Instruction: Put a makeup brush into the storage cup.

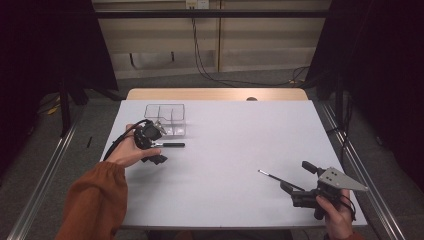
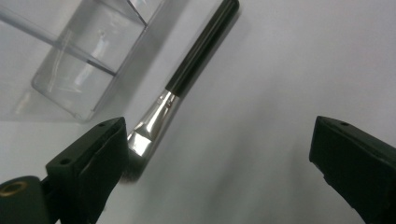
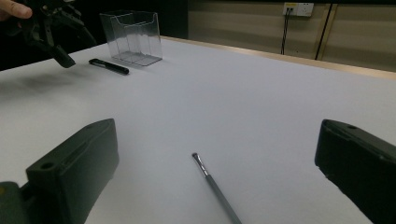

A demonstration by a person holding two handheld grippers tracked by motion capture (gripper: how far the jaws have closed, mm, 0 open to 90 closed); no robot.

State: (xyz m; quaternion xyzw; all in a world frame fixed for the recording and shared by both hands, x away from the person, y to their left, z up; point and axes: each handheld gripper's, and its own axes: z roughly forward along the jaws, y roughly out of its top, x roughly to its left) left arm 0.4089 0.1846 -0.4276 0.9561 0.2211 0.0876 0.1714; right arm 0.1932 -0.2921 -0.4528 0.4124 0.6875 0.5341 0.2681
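White and matte, the table (image 1: pixel 225 150) fills the scene, with dark curtains at both sides and a pale wall with trailing cables beyond its wooden far edge. Nearest, the right claw (image 1: pixel 296 176) sits low at the near right corner, held in a hand (image 1: pixel 336 212) that grips it from behind, a grey three-cornered plate on top; its blocky black jaws stand wide apart with nothing between them. Just ahead of them, inside the gap as the right gripper view shows it, lies a thin wand (image 3: pixel 215 189), a slim dark metal rod with a small silvery tip pointing away from the claw, flat on the table. Farther off on the left, an orange-sleeved arm reaches forward, its hand (image 1: pixel 127 152) curled around the left claw (image 1: pixel 155 150), which tips downward toward the surface. Its jaws are spread too and hold nothing. Right by its left jaw lies a brush (image 2: pixel 187 77): a glossy black round handle, a shiny metal ferrule flattening toward the bristles, whose end is tucked behind that jaw. Just beyond the brush stands a clear plastic box (image 1: pixel 167 119), straight-walled, split by thin dividers into compartments; they look empty.
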